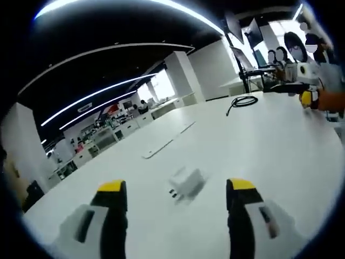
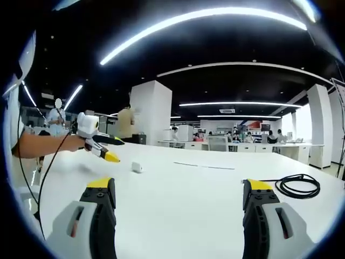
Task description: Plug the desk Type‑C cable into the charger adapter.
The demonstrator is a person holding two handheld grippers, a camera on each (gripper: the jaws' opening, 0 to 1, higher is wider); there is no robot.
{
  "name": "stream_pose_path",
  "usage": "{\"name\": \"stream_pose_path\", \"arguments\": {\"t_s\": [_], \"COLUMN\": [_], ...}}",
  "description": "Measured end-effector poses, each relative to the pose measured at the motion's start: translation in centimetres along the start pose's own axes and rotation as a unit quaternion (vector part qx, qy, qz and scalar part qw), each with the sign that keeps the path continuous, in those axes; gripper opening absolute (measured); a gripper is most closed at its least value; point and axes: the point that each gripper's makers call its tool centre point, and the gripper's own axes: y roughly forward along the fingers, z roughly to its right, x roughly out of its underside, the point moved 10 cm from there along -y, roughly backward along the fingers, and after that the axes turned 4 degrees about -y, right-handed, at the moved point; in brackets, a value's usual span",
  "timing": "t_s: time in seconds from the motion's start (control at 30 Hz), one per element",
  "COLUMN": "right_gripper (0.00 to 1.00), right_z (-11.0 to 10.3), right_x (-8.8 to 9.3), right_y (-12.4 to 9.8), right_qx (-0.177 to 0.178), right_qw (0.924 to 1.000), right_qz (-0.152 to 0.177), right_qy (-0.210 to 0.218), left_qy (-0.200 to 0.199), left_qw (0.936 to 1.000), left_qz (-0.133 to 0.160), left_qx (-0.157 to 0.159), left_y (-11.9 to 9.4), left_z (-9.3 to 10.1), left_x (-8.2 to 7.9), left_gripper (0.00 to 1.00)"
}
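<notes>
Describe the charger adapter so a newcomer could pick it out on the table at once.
Start from the wide white table. In the left gripper view, the small white cube-shaped charger adapter lies just ahead of the open yellow-tipped left gripper, between its jaws. Unlike the coiled black cable far across the table, it is a pale blocky thing with short metal prongs on one side.

Both views skim low over the white table, sharing the adapter.
</notes>
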Motion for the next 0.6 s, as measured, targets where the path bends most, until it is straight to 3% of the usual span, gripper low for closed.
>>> {"name": "stream_pose_path", "arguments": {"t_s": [0.17, 0.6], "right_gripper": [1.0, 1.0], "right_z": [-0.1, 0.0], "right_x": [0.0, 0.2], "right_y": [0.0, 0.0], "right_qx": [0.0, 0.002], "right_qw": [1.0, 1.0], "right_qz": [-0.002, -0.005], "right_qy": [0.001, 0.003], "left_qy": [0.011, 0.045], "left_qw": [0.9997, 0.9972], "left_qz": [-0.016, -0.031], "left_qx": [0.014, 0.051], "left_y": [0.5, 2.9], "left_z": [0.1, -1.9], "left_x": [-0.2, -0.2], "left_gripper": [0.73, 0.65]}}
